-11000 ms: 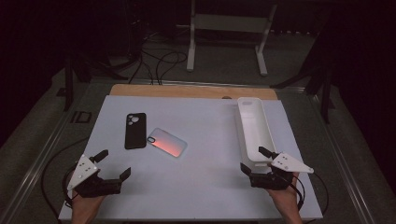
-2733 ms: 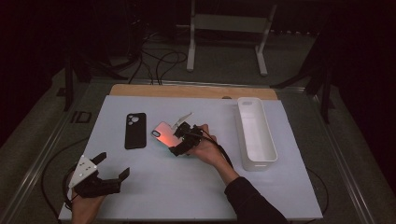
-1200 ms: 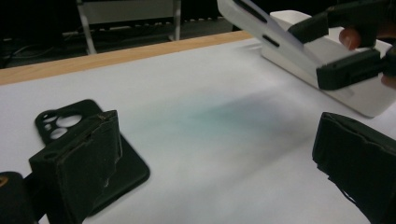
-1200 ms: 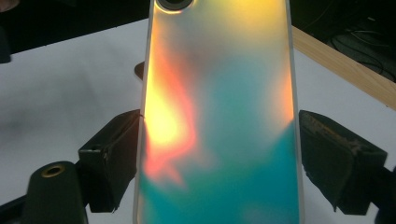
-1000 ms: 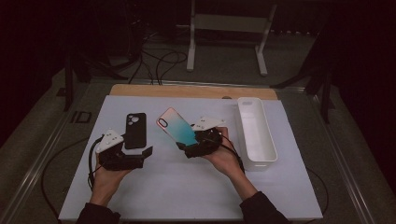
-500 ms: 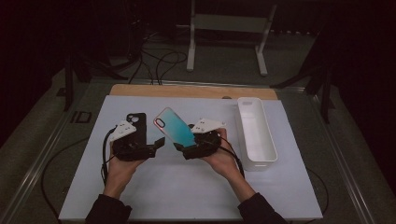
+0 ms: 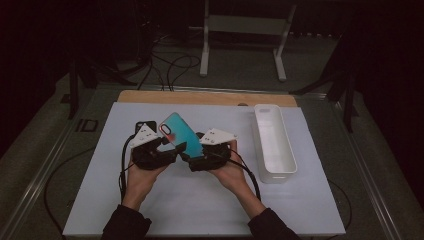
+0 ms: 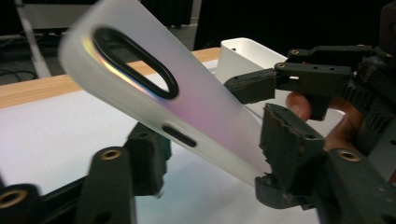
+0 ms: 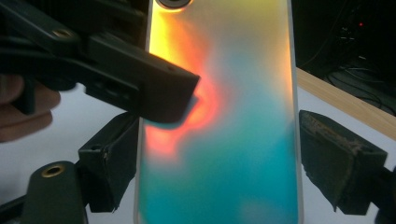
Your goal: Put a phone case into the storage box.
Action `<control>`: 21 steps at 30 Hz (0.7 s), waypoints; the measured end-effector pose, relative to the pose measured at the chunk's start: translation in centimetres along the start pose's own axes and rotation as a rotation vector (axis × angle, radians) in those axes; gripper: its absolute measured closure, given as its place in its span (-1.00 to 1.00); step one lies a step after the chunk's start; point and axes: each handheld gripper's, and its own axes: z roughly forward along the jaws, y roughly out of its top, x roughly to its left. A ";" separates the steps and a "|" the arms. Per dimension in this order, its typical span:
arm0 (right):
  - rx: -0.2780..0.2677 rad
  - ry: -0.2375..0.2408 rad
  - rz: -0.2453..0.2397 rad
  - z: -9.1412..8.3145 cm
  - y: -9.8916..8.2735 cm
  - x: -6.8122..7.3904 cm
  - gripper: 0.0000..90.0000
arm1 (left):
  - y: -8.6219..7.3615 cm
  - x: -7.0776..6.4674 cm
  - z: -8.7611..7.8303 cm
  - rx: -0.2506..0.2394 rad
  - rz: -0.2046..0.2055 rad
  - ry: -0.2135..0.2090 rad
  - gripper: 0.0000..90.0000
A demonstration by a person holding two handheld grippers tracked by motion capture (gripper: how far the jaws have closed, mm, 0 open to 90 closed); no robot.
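Change: since half a second back the left claw (image 7: 172, 151) has moved in toward the case (image 7: 181, 134), its jaws closing around the case's free edge; right claw (image 7: 190, 159) has kept its place and grip.
Case, place: held up off the worktop (image 7: 210, 200), tilted, between the 2 claws, left of the white tray (image 7: 272, 145).
Case, handling: judged light, thin and flexible, an empty shell that will bow if squeezed hard; the glossy iridescent back looks slippery.
Case, grip point: best taken across the narrow width at the side rims, clear of the camera cut-out (image 8: 135, 63) and the side slot (image 8: 180, 136).
Right claw: clamped across the case's width at its lower end; in the right gripper view both pads (image 9: 109, 163) sit at the 2 long edges.
Left claw: half open, 1 jaw over and 1 under the case; pads (image 8: 285, 140) near or just touching its edge, firm pressure cannot be told.
Black case (image 7: 145, 126): flat on the worktop behind the left claw, untouched.
Risk: a twist between 2 grips could flex the shell or let it slip.
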 end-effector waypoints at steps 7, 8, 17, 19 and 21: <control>-0.014 0.006 0.002 0.5 0.1 0.6 -0.62 | 0.0 -0.1 0.3 -0.013 -0.005 -0.029 0.57; -0.016 0.007 0.000 0.6 0.1 0.7 -0.62 | 0.0 -0.1 0.3 -0.013 -0.005 -0.029 0.64; -0.004 -0.030 0.012 1.3 -0.1 1.2 -0.63 | 0.0 -0.4 0.7 0.005 0.008 -0.017 0.82; 0.004 -0.028 0.017 1.4 -0.1 1.2 -0.65 | 0.0 -0.5 0.8 0.008 0.012 -0.019 0.91; 0.025 -0.025 -0.001 1.4 -0.2 1.3 -0.67 | 0.1 -0.6 0.8 0.010 0.021 -0.021 0.91</control>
